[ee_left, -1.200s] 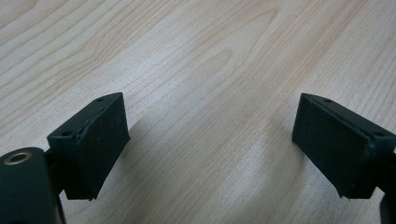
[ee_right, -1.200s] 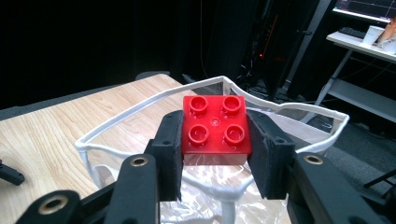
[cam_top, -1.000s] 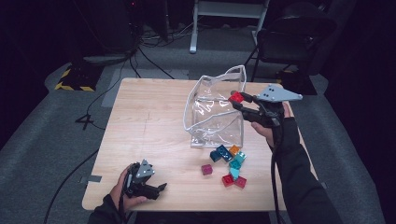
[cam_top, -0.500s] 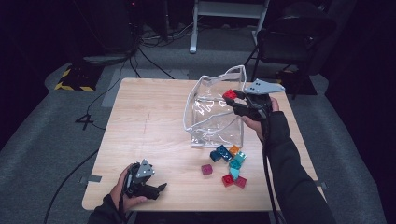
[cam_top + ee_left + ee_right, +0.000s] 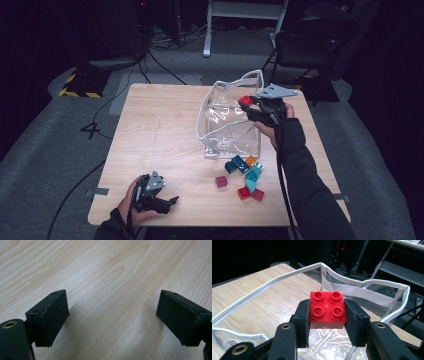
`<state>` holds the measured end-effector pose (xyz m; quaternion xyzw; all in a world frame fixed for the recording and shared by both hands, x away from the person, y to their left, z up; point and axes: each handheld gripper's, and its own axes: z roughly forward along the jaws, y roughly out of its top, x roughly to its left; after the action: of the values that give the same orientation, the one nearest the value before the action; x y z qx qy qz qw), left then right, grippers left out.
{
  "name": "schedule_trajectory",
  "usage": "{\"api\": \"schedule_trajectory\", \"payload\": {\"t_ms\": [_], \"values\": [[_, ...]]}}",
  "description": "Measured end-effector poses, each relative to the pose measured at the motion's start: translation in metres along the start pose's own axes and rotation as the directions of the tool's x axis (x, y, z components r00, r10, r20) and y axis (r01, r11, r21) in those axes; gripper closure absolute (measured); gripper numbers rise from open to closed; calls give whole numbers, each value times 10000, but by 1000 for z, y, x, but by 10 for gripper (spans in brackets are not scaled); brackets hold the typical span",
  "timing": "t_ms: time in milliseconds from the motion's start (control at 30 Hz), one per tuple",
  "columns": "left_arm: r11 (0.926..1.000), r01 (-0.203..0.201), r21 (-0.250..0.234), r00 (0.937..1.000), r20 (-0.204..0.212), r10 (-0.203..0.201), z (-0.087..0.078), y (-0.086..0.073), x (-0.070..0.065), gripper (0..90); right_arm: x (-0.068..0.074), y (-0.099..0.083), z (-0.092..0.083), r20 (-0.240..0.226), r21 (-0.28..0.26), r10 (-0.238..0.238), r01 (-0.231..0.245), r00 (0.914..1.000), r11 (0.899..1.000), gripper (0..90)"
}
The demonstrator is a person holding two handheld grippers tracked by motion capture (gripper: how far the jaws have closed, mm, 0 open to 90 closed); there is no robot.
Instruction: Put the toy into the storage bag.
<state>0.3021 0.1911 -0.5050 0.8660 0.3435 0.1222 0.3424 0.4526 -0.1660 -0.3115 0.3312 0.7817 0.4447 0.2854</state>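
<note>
My right gripper [image 5: 247, 104] holds a red four-stud brick [image 5: 244, 100] above the right side of a clear plastic bag [image 5: 225, 125] with a white-trimmed rim. In the right gripper view, the brick [image 5: 327, 308] sits between the two black pads [image 5: 303, 320] of the gripper [image 5: 327, 315], over the bag's open mouth [image 5: 262, 288]. Those jaws have just eased open slightly, with the brick still between them. My left gripper [image 5: 169, 202] rests at the table's near left corner. Its jaws [image 5: 112, 315] are open over bare wood, holding nothing.
Several loose bricks [image 5: 245, 172] in teal, blue, orange, red and magenta lie on the wooden table [image 5: 150, 130] just in front of the bag. A chair [image 5: 310, 45] and cables [image 5: 160, 60] lie on the floor beyond the table's far edge.
My right gripper has carried the red brick leftward and slightly down, from beside the bag's right edge to over its opening. The left gripper has stayed put.
</note>
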Motion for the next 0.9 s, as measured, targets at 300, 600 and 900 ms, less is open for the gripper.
{"api": "schedule_trajectory", "payload": {"t_ms": [300,600,900], "values": [[10000,-5,-9,10000,-7,5,0,0,0,110,2,-1,-3,191,-143,108,-105,9998,9998,417],[10000,19,-14,10000,-2,-19,0,0,0,110,-1,-5,-23,265,-566,105,-90,9996,9984,361],[10000,10,-18,10000,-7,-10,0,0,0,110,-1,-17,-60,-124,-1104,-364,348,9993,9933,336]]}}
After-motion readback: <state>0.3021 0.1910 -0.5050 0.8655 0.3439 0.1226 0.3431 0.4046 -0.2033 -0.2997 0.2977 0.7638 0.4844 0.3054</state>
